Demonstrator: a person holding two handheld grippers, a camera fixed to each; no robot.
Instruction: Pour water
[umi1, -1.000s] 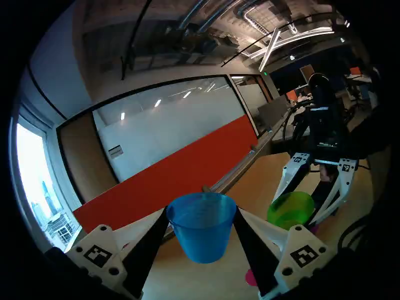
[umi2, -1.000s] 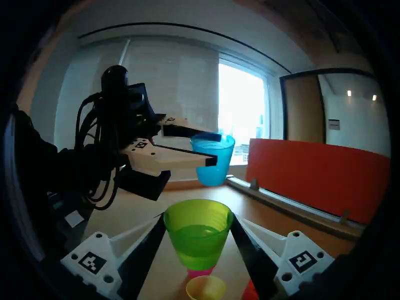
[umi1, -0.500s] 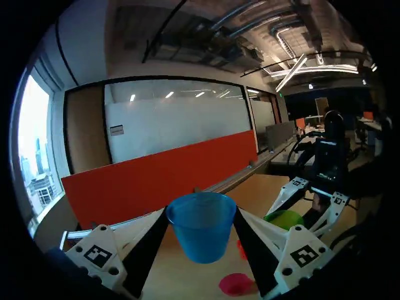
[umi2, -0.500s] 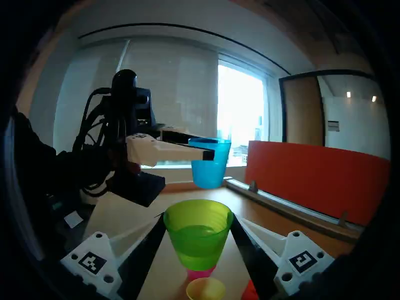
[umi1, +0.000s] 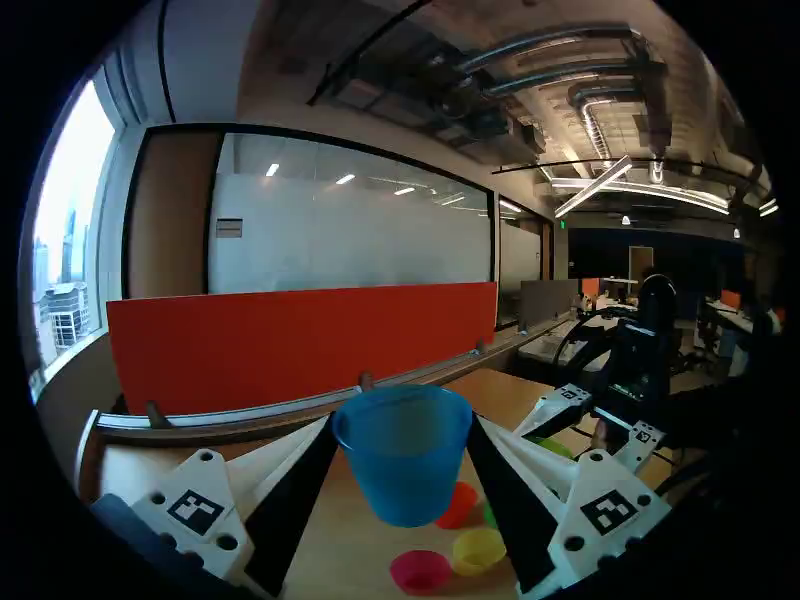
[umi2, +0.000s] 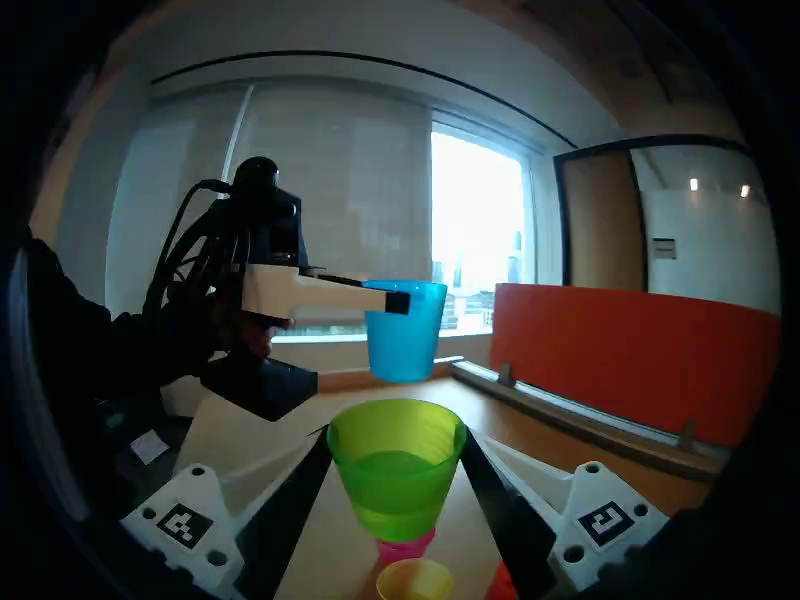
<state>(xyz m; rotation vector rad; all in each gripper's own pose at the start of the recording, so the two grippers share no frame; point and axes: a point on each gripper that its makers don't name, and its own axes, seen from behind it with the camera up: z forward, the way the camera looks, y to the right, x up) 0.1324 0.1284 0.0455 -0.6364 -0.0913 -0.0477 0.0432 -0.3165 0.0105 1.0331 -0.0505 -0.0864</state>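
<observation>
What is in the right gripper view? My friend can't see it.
The right gripper holds a green cup, partly full of liquid, above a wooden desk. Farther off, the left gripper holds a blue cup upright in the air, with a bright window behind it.

The 2 views face each other across the desk.

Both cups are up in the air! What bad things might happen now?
1. The green cup in the right gripper has liquid in it, so a tilt might spill it onto the table.
2. The left gripper pinches the blue cup just at its sides, so it might slip.
3. Small cups, like the yellow cup, sit underneath and might get knocked when a cup comes down.
</observation>
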